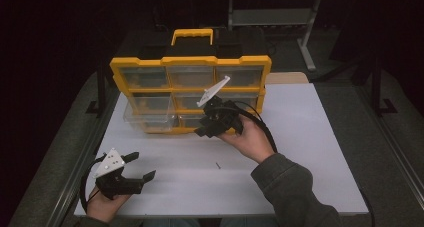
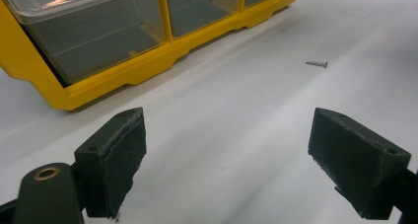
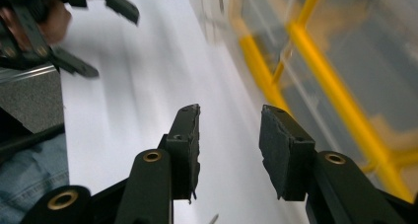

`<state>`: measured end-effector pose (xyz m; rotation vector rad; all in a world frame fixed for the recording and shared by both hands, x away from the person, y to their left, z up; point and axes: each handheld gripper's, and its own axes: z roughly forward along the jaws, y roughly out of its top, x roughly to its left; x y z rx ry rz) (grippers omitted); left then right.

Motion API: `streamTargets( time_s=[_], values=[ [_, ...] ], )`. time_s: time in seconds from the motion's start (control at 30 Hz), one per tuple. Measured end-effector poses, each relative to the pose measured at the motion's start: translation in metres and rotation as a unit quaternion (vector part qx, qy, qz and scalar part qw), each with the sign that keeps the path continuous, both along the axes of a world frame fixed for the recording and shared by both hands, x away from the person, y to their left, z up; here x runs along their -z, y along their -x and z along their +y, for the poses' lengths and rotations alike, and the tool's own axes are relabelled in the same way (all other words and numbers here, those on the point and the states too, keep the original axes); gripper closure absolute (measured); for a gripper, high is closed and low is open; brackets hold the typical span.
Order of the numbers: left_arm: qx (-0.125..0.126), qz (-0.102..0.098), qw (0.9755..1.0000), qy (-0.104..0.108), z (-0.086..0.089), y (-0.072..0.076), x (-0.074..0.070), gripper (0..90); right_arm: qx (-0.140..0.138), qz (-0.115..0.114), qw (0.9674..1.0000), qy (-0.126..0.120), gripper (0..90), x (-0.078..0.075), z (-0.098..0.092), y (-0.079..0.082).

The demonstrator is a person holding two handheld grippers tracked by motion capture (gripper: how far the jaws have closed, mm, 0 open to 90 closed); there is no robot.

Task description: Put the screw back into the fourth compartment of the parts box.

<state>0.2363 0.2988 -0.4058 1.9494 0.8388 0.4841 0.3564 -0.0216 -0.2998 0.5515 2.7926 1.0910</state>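
— Where's the screw (image 1: 218, 164) right now?

— Lying flat on the white table (image 1: 310, 152), alone, about the middle of it. From the right claw (image 1: 207, 129) it sits at roughly five o'clock, a little apart. From the left claw (image 1: 142, 167) it's out at three o'clock, well apart.

— Which way does it run?

— In the high view its long axis goes near twelve to six, tipped a touch toward eleven. In the left gripper view the screw (image 2: 316, 63) lies crosswise, nine to three; which end is the head I can't tell.

— And the claws?

— The left claw (image 2: 226, 155) stands wide, nothing between the jaws, low over the table. The right claw (image 3: 229, 150) is partly open, a narrow gap, empty, hovering at the front edge of the yellow organizer (image 1: 150, 62).

— The organizer?

— At twelve o'clock from the screw, its clear drawers facing the person.
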Motion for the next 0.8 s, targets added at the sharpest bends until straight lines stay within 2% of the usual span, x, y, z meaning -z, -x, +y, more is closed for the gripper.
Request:
streamTargets(
  time_s=[0.03, 0.07, 0.1, 0.2, 0.27, 0.3, 0.33, 0.37, 0.43, 0.5, 0.73, 0.8],
  values=[
    [0.000, 0.000, 1.0000, 0.000, 0.000, 0.000, 0.000, 14.3, 0.000, 0.000, 1.0000, 0.000, 58.1, 0.000, 0.000, 0.000],
    [-0.001, 0.001, 1.0000, 0.000, 0.000, 0.000, 0.000, 14.3, 0.012, 0.018, 0.9998, 0.006, 57.2, 0.017, -0.006, 0.003],
    [-0.001, 0.001, 1.0000, 0.000, 0.000, 0.000, 0.000, 14.3, 0.012, 0.018, 0.9998, 0.006, 57.2, 0.017, -0.006, 0.003],
    [-0.002, 0.002, 1.0000, 0.000, 0.000, 0.000, 0.000, 14.3, 0.016, 0.022, 0.9995, 0.013, 57.2, 0.035, -0.011, 0.005],
    [-0.002, 0.002, 1.0000, 0.000, 0.000, 0.000, 0.000, 14.3, 0.017, 0.022, 0.9995, 0.015, 57.2, 0.039, -0.012, 0.005],
    [-0.002, -0.001, 1.0000, -0.001, 0.000, 0.000, 0.000, 14.3, 0.020, 0.023, 0.9993, 0.023, 57.3, 0.051, -0.015, 0.007],
    [-0.002, 0.000, 1.0000, 0.000, 0.000, 0.000, 0.000, 14.3, 0.026, 0.033, 0.9988, 0.024, 57.2, 0.055, -0.016, 0.009],
    [-0.002, 0.001, 1.0000, 0.000, 0.000, 0.000, 0.000, 14.3, 0.025, 0.031, 0.9989, 0.027, 57.1, 0.060, -0.017, 0.009],
    [-0.002, 0.002, 1.0000, 0.000, 0.000, 0.000, 0.000, 14.3, 0.033, 0.041, 0.9980, 0.035, 57.1, 0.067, -0.019, 0.011],
    [-0.002, 0.001, 1.0000, 0.000, 0.000, 0.000, 0.000, 14.3, 0.032, 0.040, 0.9981, 0.035, 57.3, 0.070, -0.020, 0.011],
    [0.001, -0.001, 1.0000, -0.004, 0.000, -0.001, 0.001, 14.3, 0.043, 0.053, 0.9962, 0.054, 61.0, 0.098, -0.023, 0.017],
    [0.001, 0.000, 1.0000, -0.005, 0.000, -0.001, 0.001, 14.3, 0.044, 0.053, 0.9961, 0.056, 61.4, 0.101, -0.024, 0.017]
  ],
)
